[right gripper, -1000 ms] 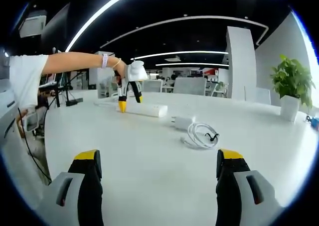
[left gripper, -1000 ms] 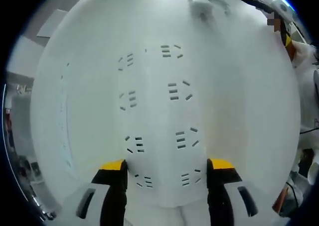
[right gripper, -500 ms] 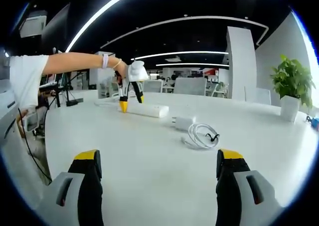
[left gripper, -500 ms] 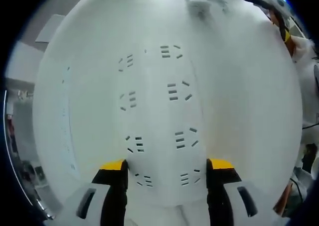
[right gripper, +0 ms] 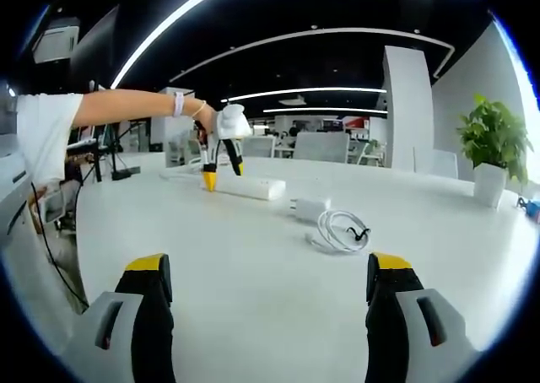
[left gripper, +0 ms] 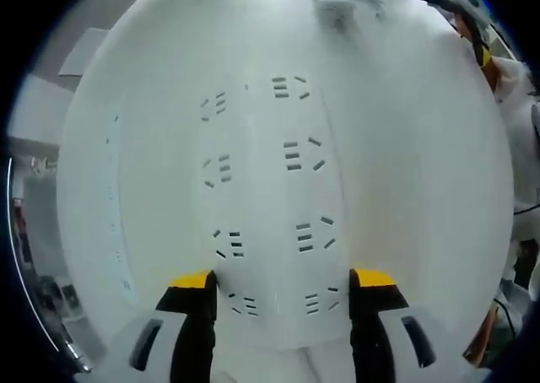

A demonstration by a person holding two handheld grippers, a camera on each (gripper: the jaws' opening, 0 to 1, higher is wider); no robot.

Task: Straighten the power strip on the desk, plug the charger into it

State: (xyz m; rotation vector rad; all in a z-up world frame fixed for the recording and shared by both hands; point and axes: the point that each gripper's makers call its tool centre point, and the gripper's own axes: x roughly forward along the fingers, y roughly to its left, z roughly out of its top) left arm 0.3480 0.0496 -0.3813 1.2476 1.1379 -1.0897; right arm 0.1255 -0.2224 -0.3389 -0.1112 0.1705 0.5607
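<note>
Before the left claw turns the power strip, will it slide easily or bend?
The power strip is a long, rigid-looking white block, so it probably will not bend. It lies flat on the smooth white desk, so it should slide and pivot easily. The left claw straddles one end, so the far end may swing wide.

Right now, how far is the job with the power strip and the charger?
Nothing looks finished yet. In hand: the left gripper stands with its jaws on both sides of one end of the power strip, ready to straighten it. Left to do: the charger lies unplugged on the desk beside the strip, its coiled cable next to it. The right gripper hovers open and empty.
</note>
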